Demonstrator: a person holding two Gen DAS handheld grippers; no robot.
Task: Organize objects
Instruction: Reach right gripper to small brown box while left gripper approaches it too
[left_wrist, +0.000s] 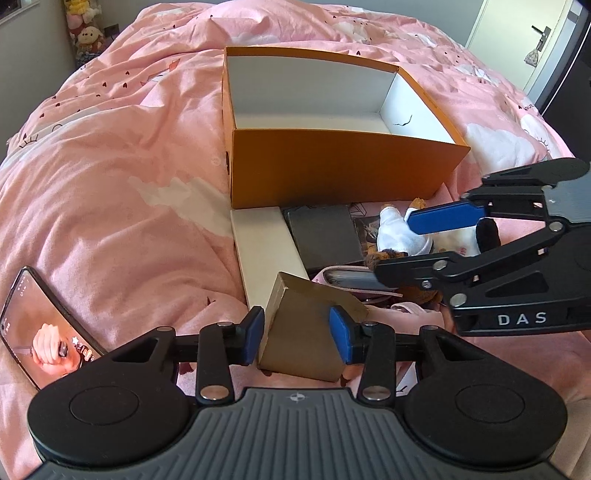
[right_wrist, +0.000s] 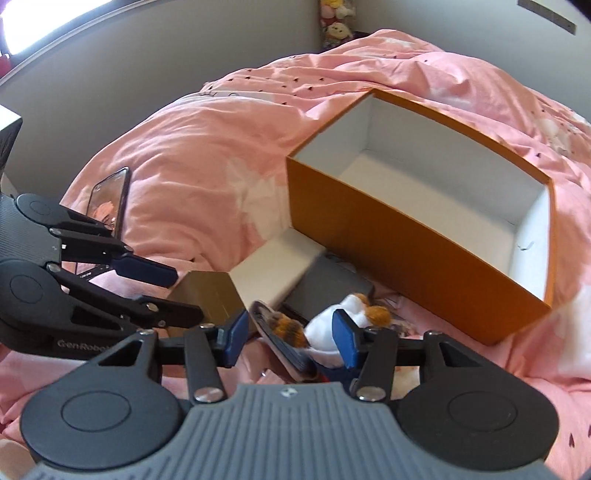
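Observation:
An open orange box (left_wrist: 332, 166) with a white inside stands on the pink bed; it also shows in the right wrist view (right_wrist: 406, 240). My left gripper (left_wrist: 297, 338) is shut on a small gold-brown box (left_wrist: 303, 332), which also shows in the right wrist view (right_wrist: 207, 291). My right gripper (right_wrist: 290, 341) is open around a white and orange plush toy (right_wrist: 332, 332) lying on a dark case (right_wrist: 280, 339). From the left wrist view the right gripper (left_wrist: 402, 251) reaches in over the plush toy (left_wrist: 399, 229).
A white flat box (left_wrist: 266, 251) and a dark grey box (left_wrist: 325, 236) lie in front of the orange box. A phone (left_wrist: 40, 325) with a lit screen lies on the bedding at left. Plush toys stand in the far corner (left_wrist: 86, 33). A door (left_wrist: 532, 44) is at right.

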